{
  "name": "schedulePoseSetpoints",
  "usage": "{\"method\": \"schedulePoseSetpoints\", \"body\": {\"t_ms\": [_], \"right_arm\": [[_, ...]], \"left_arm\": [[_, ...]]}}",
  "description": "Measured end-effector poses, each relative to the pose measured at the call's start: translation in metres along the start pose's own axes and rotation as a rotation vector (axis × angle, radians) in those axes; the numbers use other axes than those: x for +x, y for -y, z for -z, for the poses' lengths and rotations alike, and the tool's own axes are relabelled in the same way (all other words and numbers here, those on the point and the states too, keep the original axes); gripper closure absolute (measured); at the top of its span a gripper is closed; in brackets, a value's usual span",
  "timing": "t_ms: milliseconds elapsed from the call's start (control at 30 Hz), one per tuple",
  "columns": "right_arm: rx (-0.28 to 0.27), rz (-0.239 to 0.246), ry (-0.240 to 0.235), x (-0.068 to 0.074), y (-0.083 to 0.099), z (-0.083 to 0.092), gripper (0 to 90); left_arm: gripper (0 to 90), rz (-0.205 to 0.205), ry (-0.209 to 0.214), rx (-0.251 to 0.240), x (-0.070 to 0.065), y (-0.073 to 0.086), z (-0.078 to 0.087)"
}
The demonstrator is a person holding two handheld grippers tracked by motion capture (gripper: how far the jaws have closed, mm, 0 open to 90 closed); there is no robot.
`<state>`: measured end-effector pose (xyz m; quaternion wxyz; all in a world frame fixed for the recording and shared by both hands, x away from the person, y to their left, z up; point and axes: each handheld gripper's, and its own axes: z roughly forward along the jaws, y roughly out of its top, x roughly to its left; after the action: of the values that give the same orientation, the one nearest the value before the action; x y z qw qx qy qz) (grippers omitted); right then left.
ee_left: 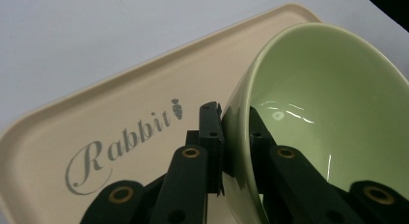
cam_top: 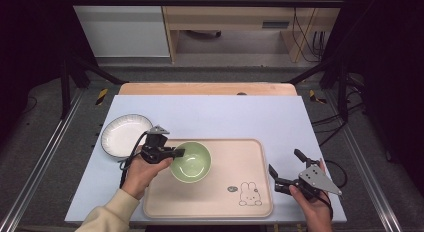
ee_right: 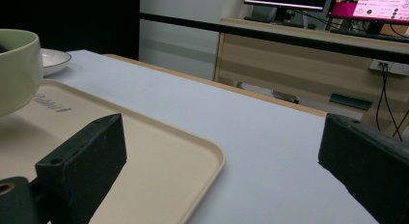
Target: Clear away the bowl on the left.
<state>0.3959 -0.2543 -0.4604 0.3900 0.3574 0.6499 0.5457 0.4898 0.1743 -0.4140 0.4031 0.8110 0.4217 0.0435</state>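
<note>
Left gripper (cam_top: 176,153): clamps the left rim of the bowl (cam_top: 191,161), one jaw inside, one outside.
Right gripper (cam_top: 285,168): jaws wide apart, holding nothing, just right of the tray (cam_top: 225,202).
Bowl: on the tray's left part.
Plate (cam_top: 124,135): far left, off the tray.

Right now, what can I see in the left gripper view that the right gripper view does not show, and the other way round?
Left gripper view alone: the left gripper shut on the green bowl's rim, one jaw outside the wall and one inside, plus the bowl's glossy inside and the full word "Rabbit" with a small carrot.

Right gripper view alone: the right gripper open with nothing between its jaws, the white plate, the wooden desk and monitors behind.

Both: the green bowl, the beige tray and the pale tabletop.
</note>
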Motion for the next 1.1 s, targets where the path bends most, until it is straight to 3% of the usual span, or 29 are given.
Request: {"method": "schedulePoseSetpoints", "body": {"t_ms": [167, 333, 667, 1100], "right_arm": [[0.002, 0.004, 0.001, 0.0, 0.0, 0.0, 3.0], [0.002, 0.002, 0.007, 0.0, 0.0, 0.001, 3.1], [0.002, -0.001, 0.006, 0.0, 0.0, 0.001, 2.9], [0.0, 0.001, 0.006, 0.0, 0.0, 0.001, 2.8]], "left_arm": [[82.4, -0.004, 0.02, 0.015, -0.004, 0.003, -0.006], [82.5, 0.006, 0.04, -0.004, -0.008, 0.002, -0.009], [82.4, -0.015, 0.064, 0.043, -0.017, 0.008, -0.021], [82.4, -0.015, 0.07, 0.059, -0.018, 0.011, -0.025]]}}
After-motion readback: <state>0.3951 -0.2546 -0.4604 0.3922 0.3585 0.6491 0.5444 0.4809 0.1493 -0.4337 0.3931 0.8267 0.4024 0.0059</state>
